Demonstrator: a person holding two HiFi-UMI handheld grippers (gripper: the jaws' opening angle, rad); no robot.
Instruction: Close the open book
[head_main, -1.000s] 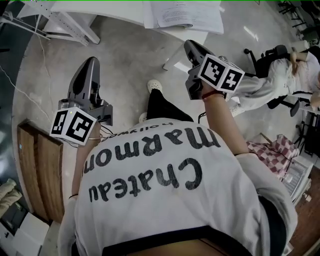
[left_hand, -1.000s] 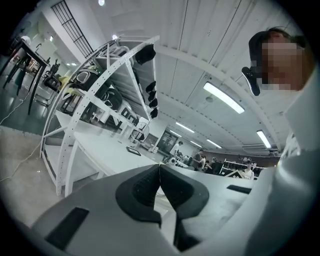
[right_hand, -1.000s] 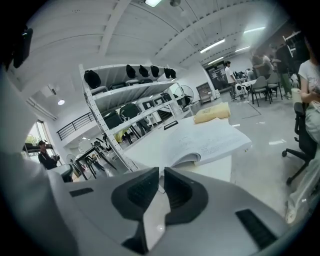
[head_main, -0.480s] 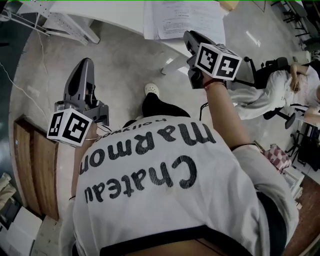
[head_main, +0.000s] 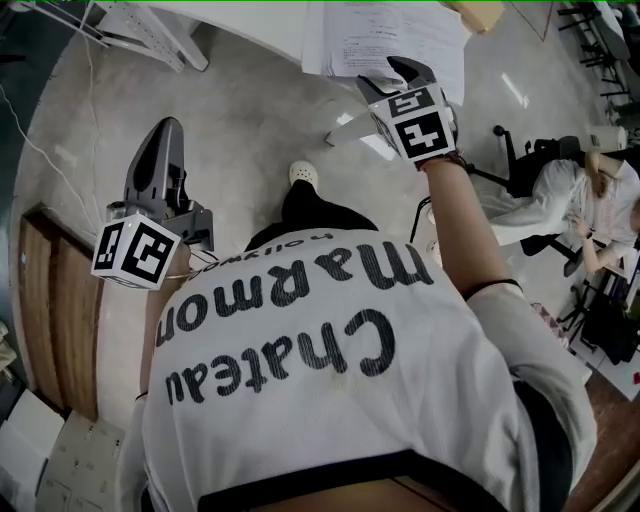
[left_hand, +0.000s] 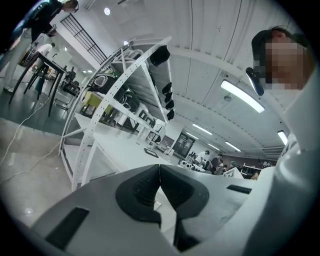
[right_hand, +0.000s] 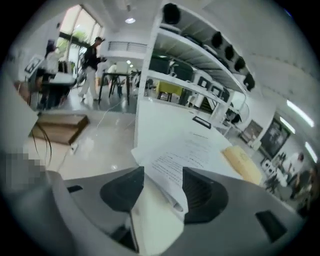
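The open book (head_main: 385, 38) lies with white printed pages on the near corner of a white table (head_main: 260, 22). My right gripper (head_main: 405, 72) reaches down to the book's near edge. In the right gripper view its jaws have just been opening and stand wide, and the corner of the pages (right_hand: 172, 172) sits between the pads without being pressed. My left gripper (head_main: 165, 135) hangs over the floor to the left, far from the book. Its pads (left_hand: 145, 187) meet with nothing held.
A yellow padded envelope (right_hand: 242, 161) lies on the table beyond the book. A white perforated rack (left_hand: 107, 115) stands at the table's left end. A low wooden bench (head_main: 50, 300) sits on the floor at the left. A person sits in an office chair (head_main: 555, 190) at the right.
My right gripper has moved toward the book's near edge, rolled over, and gone from shut to open around the page corner. The left gripper has shifted only slightly.
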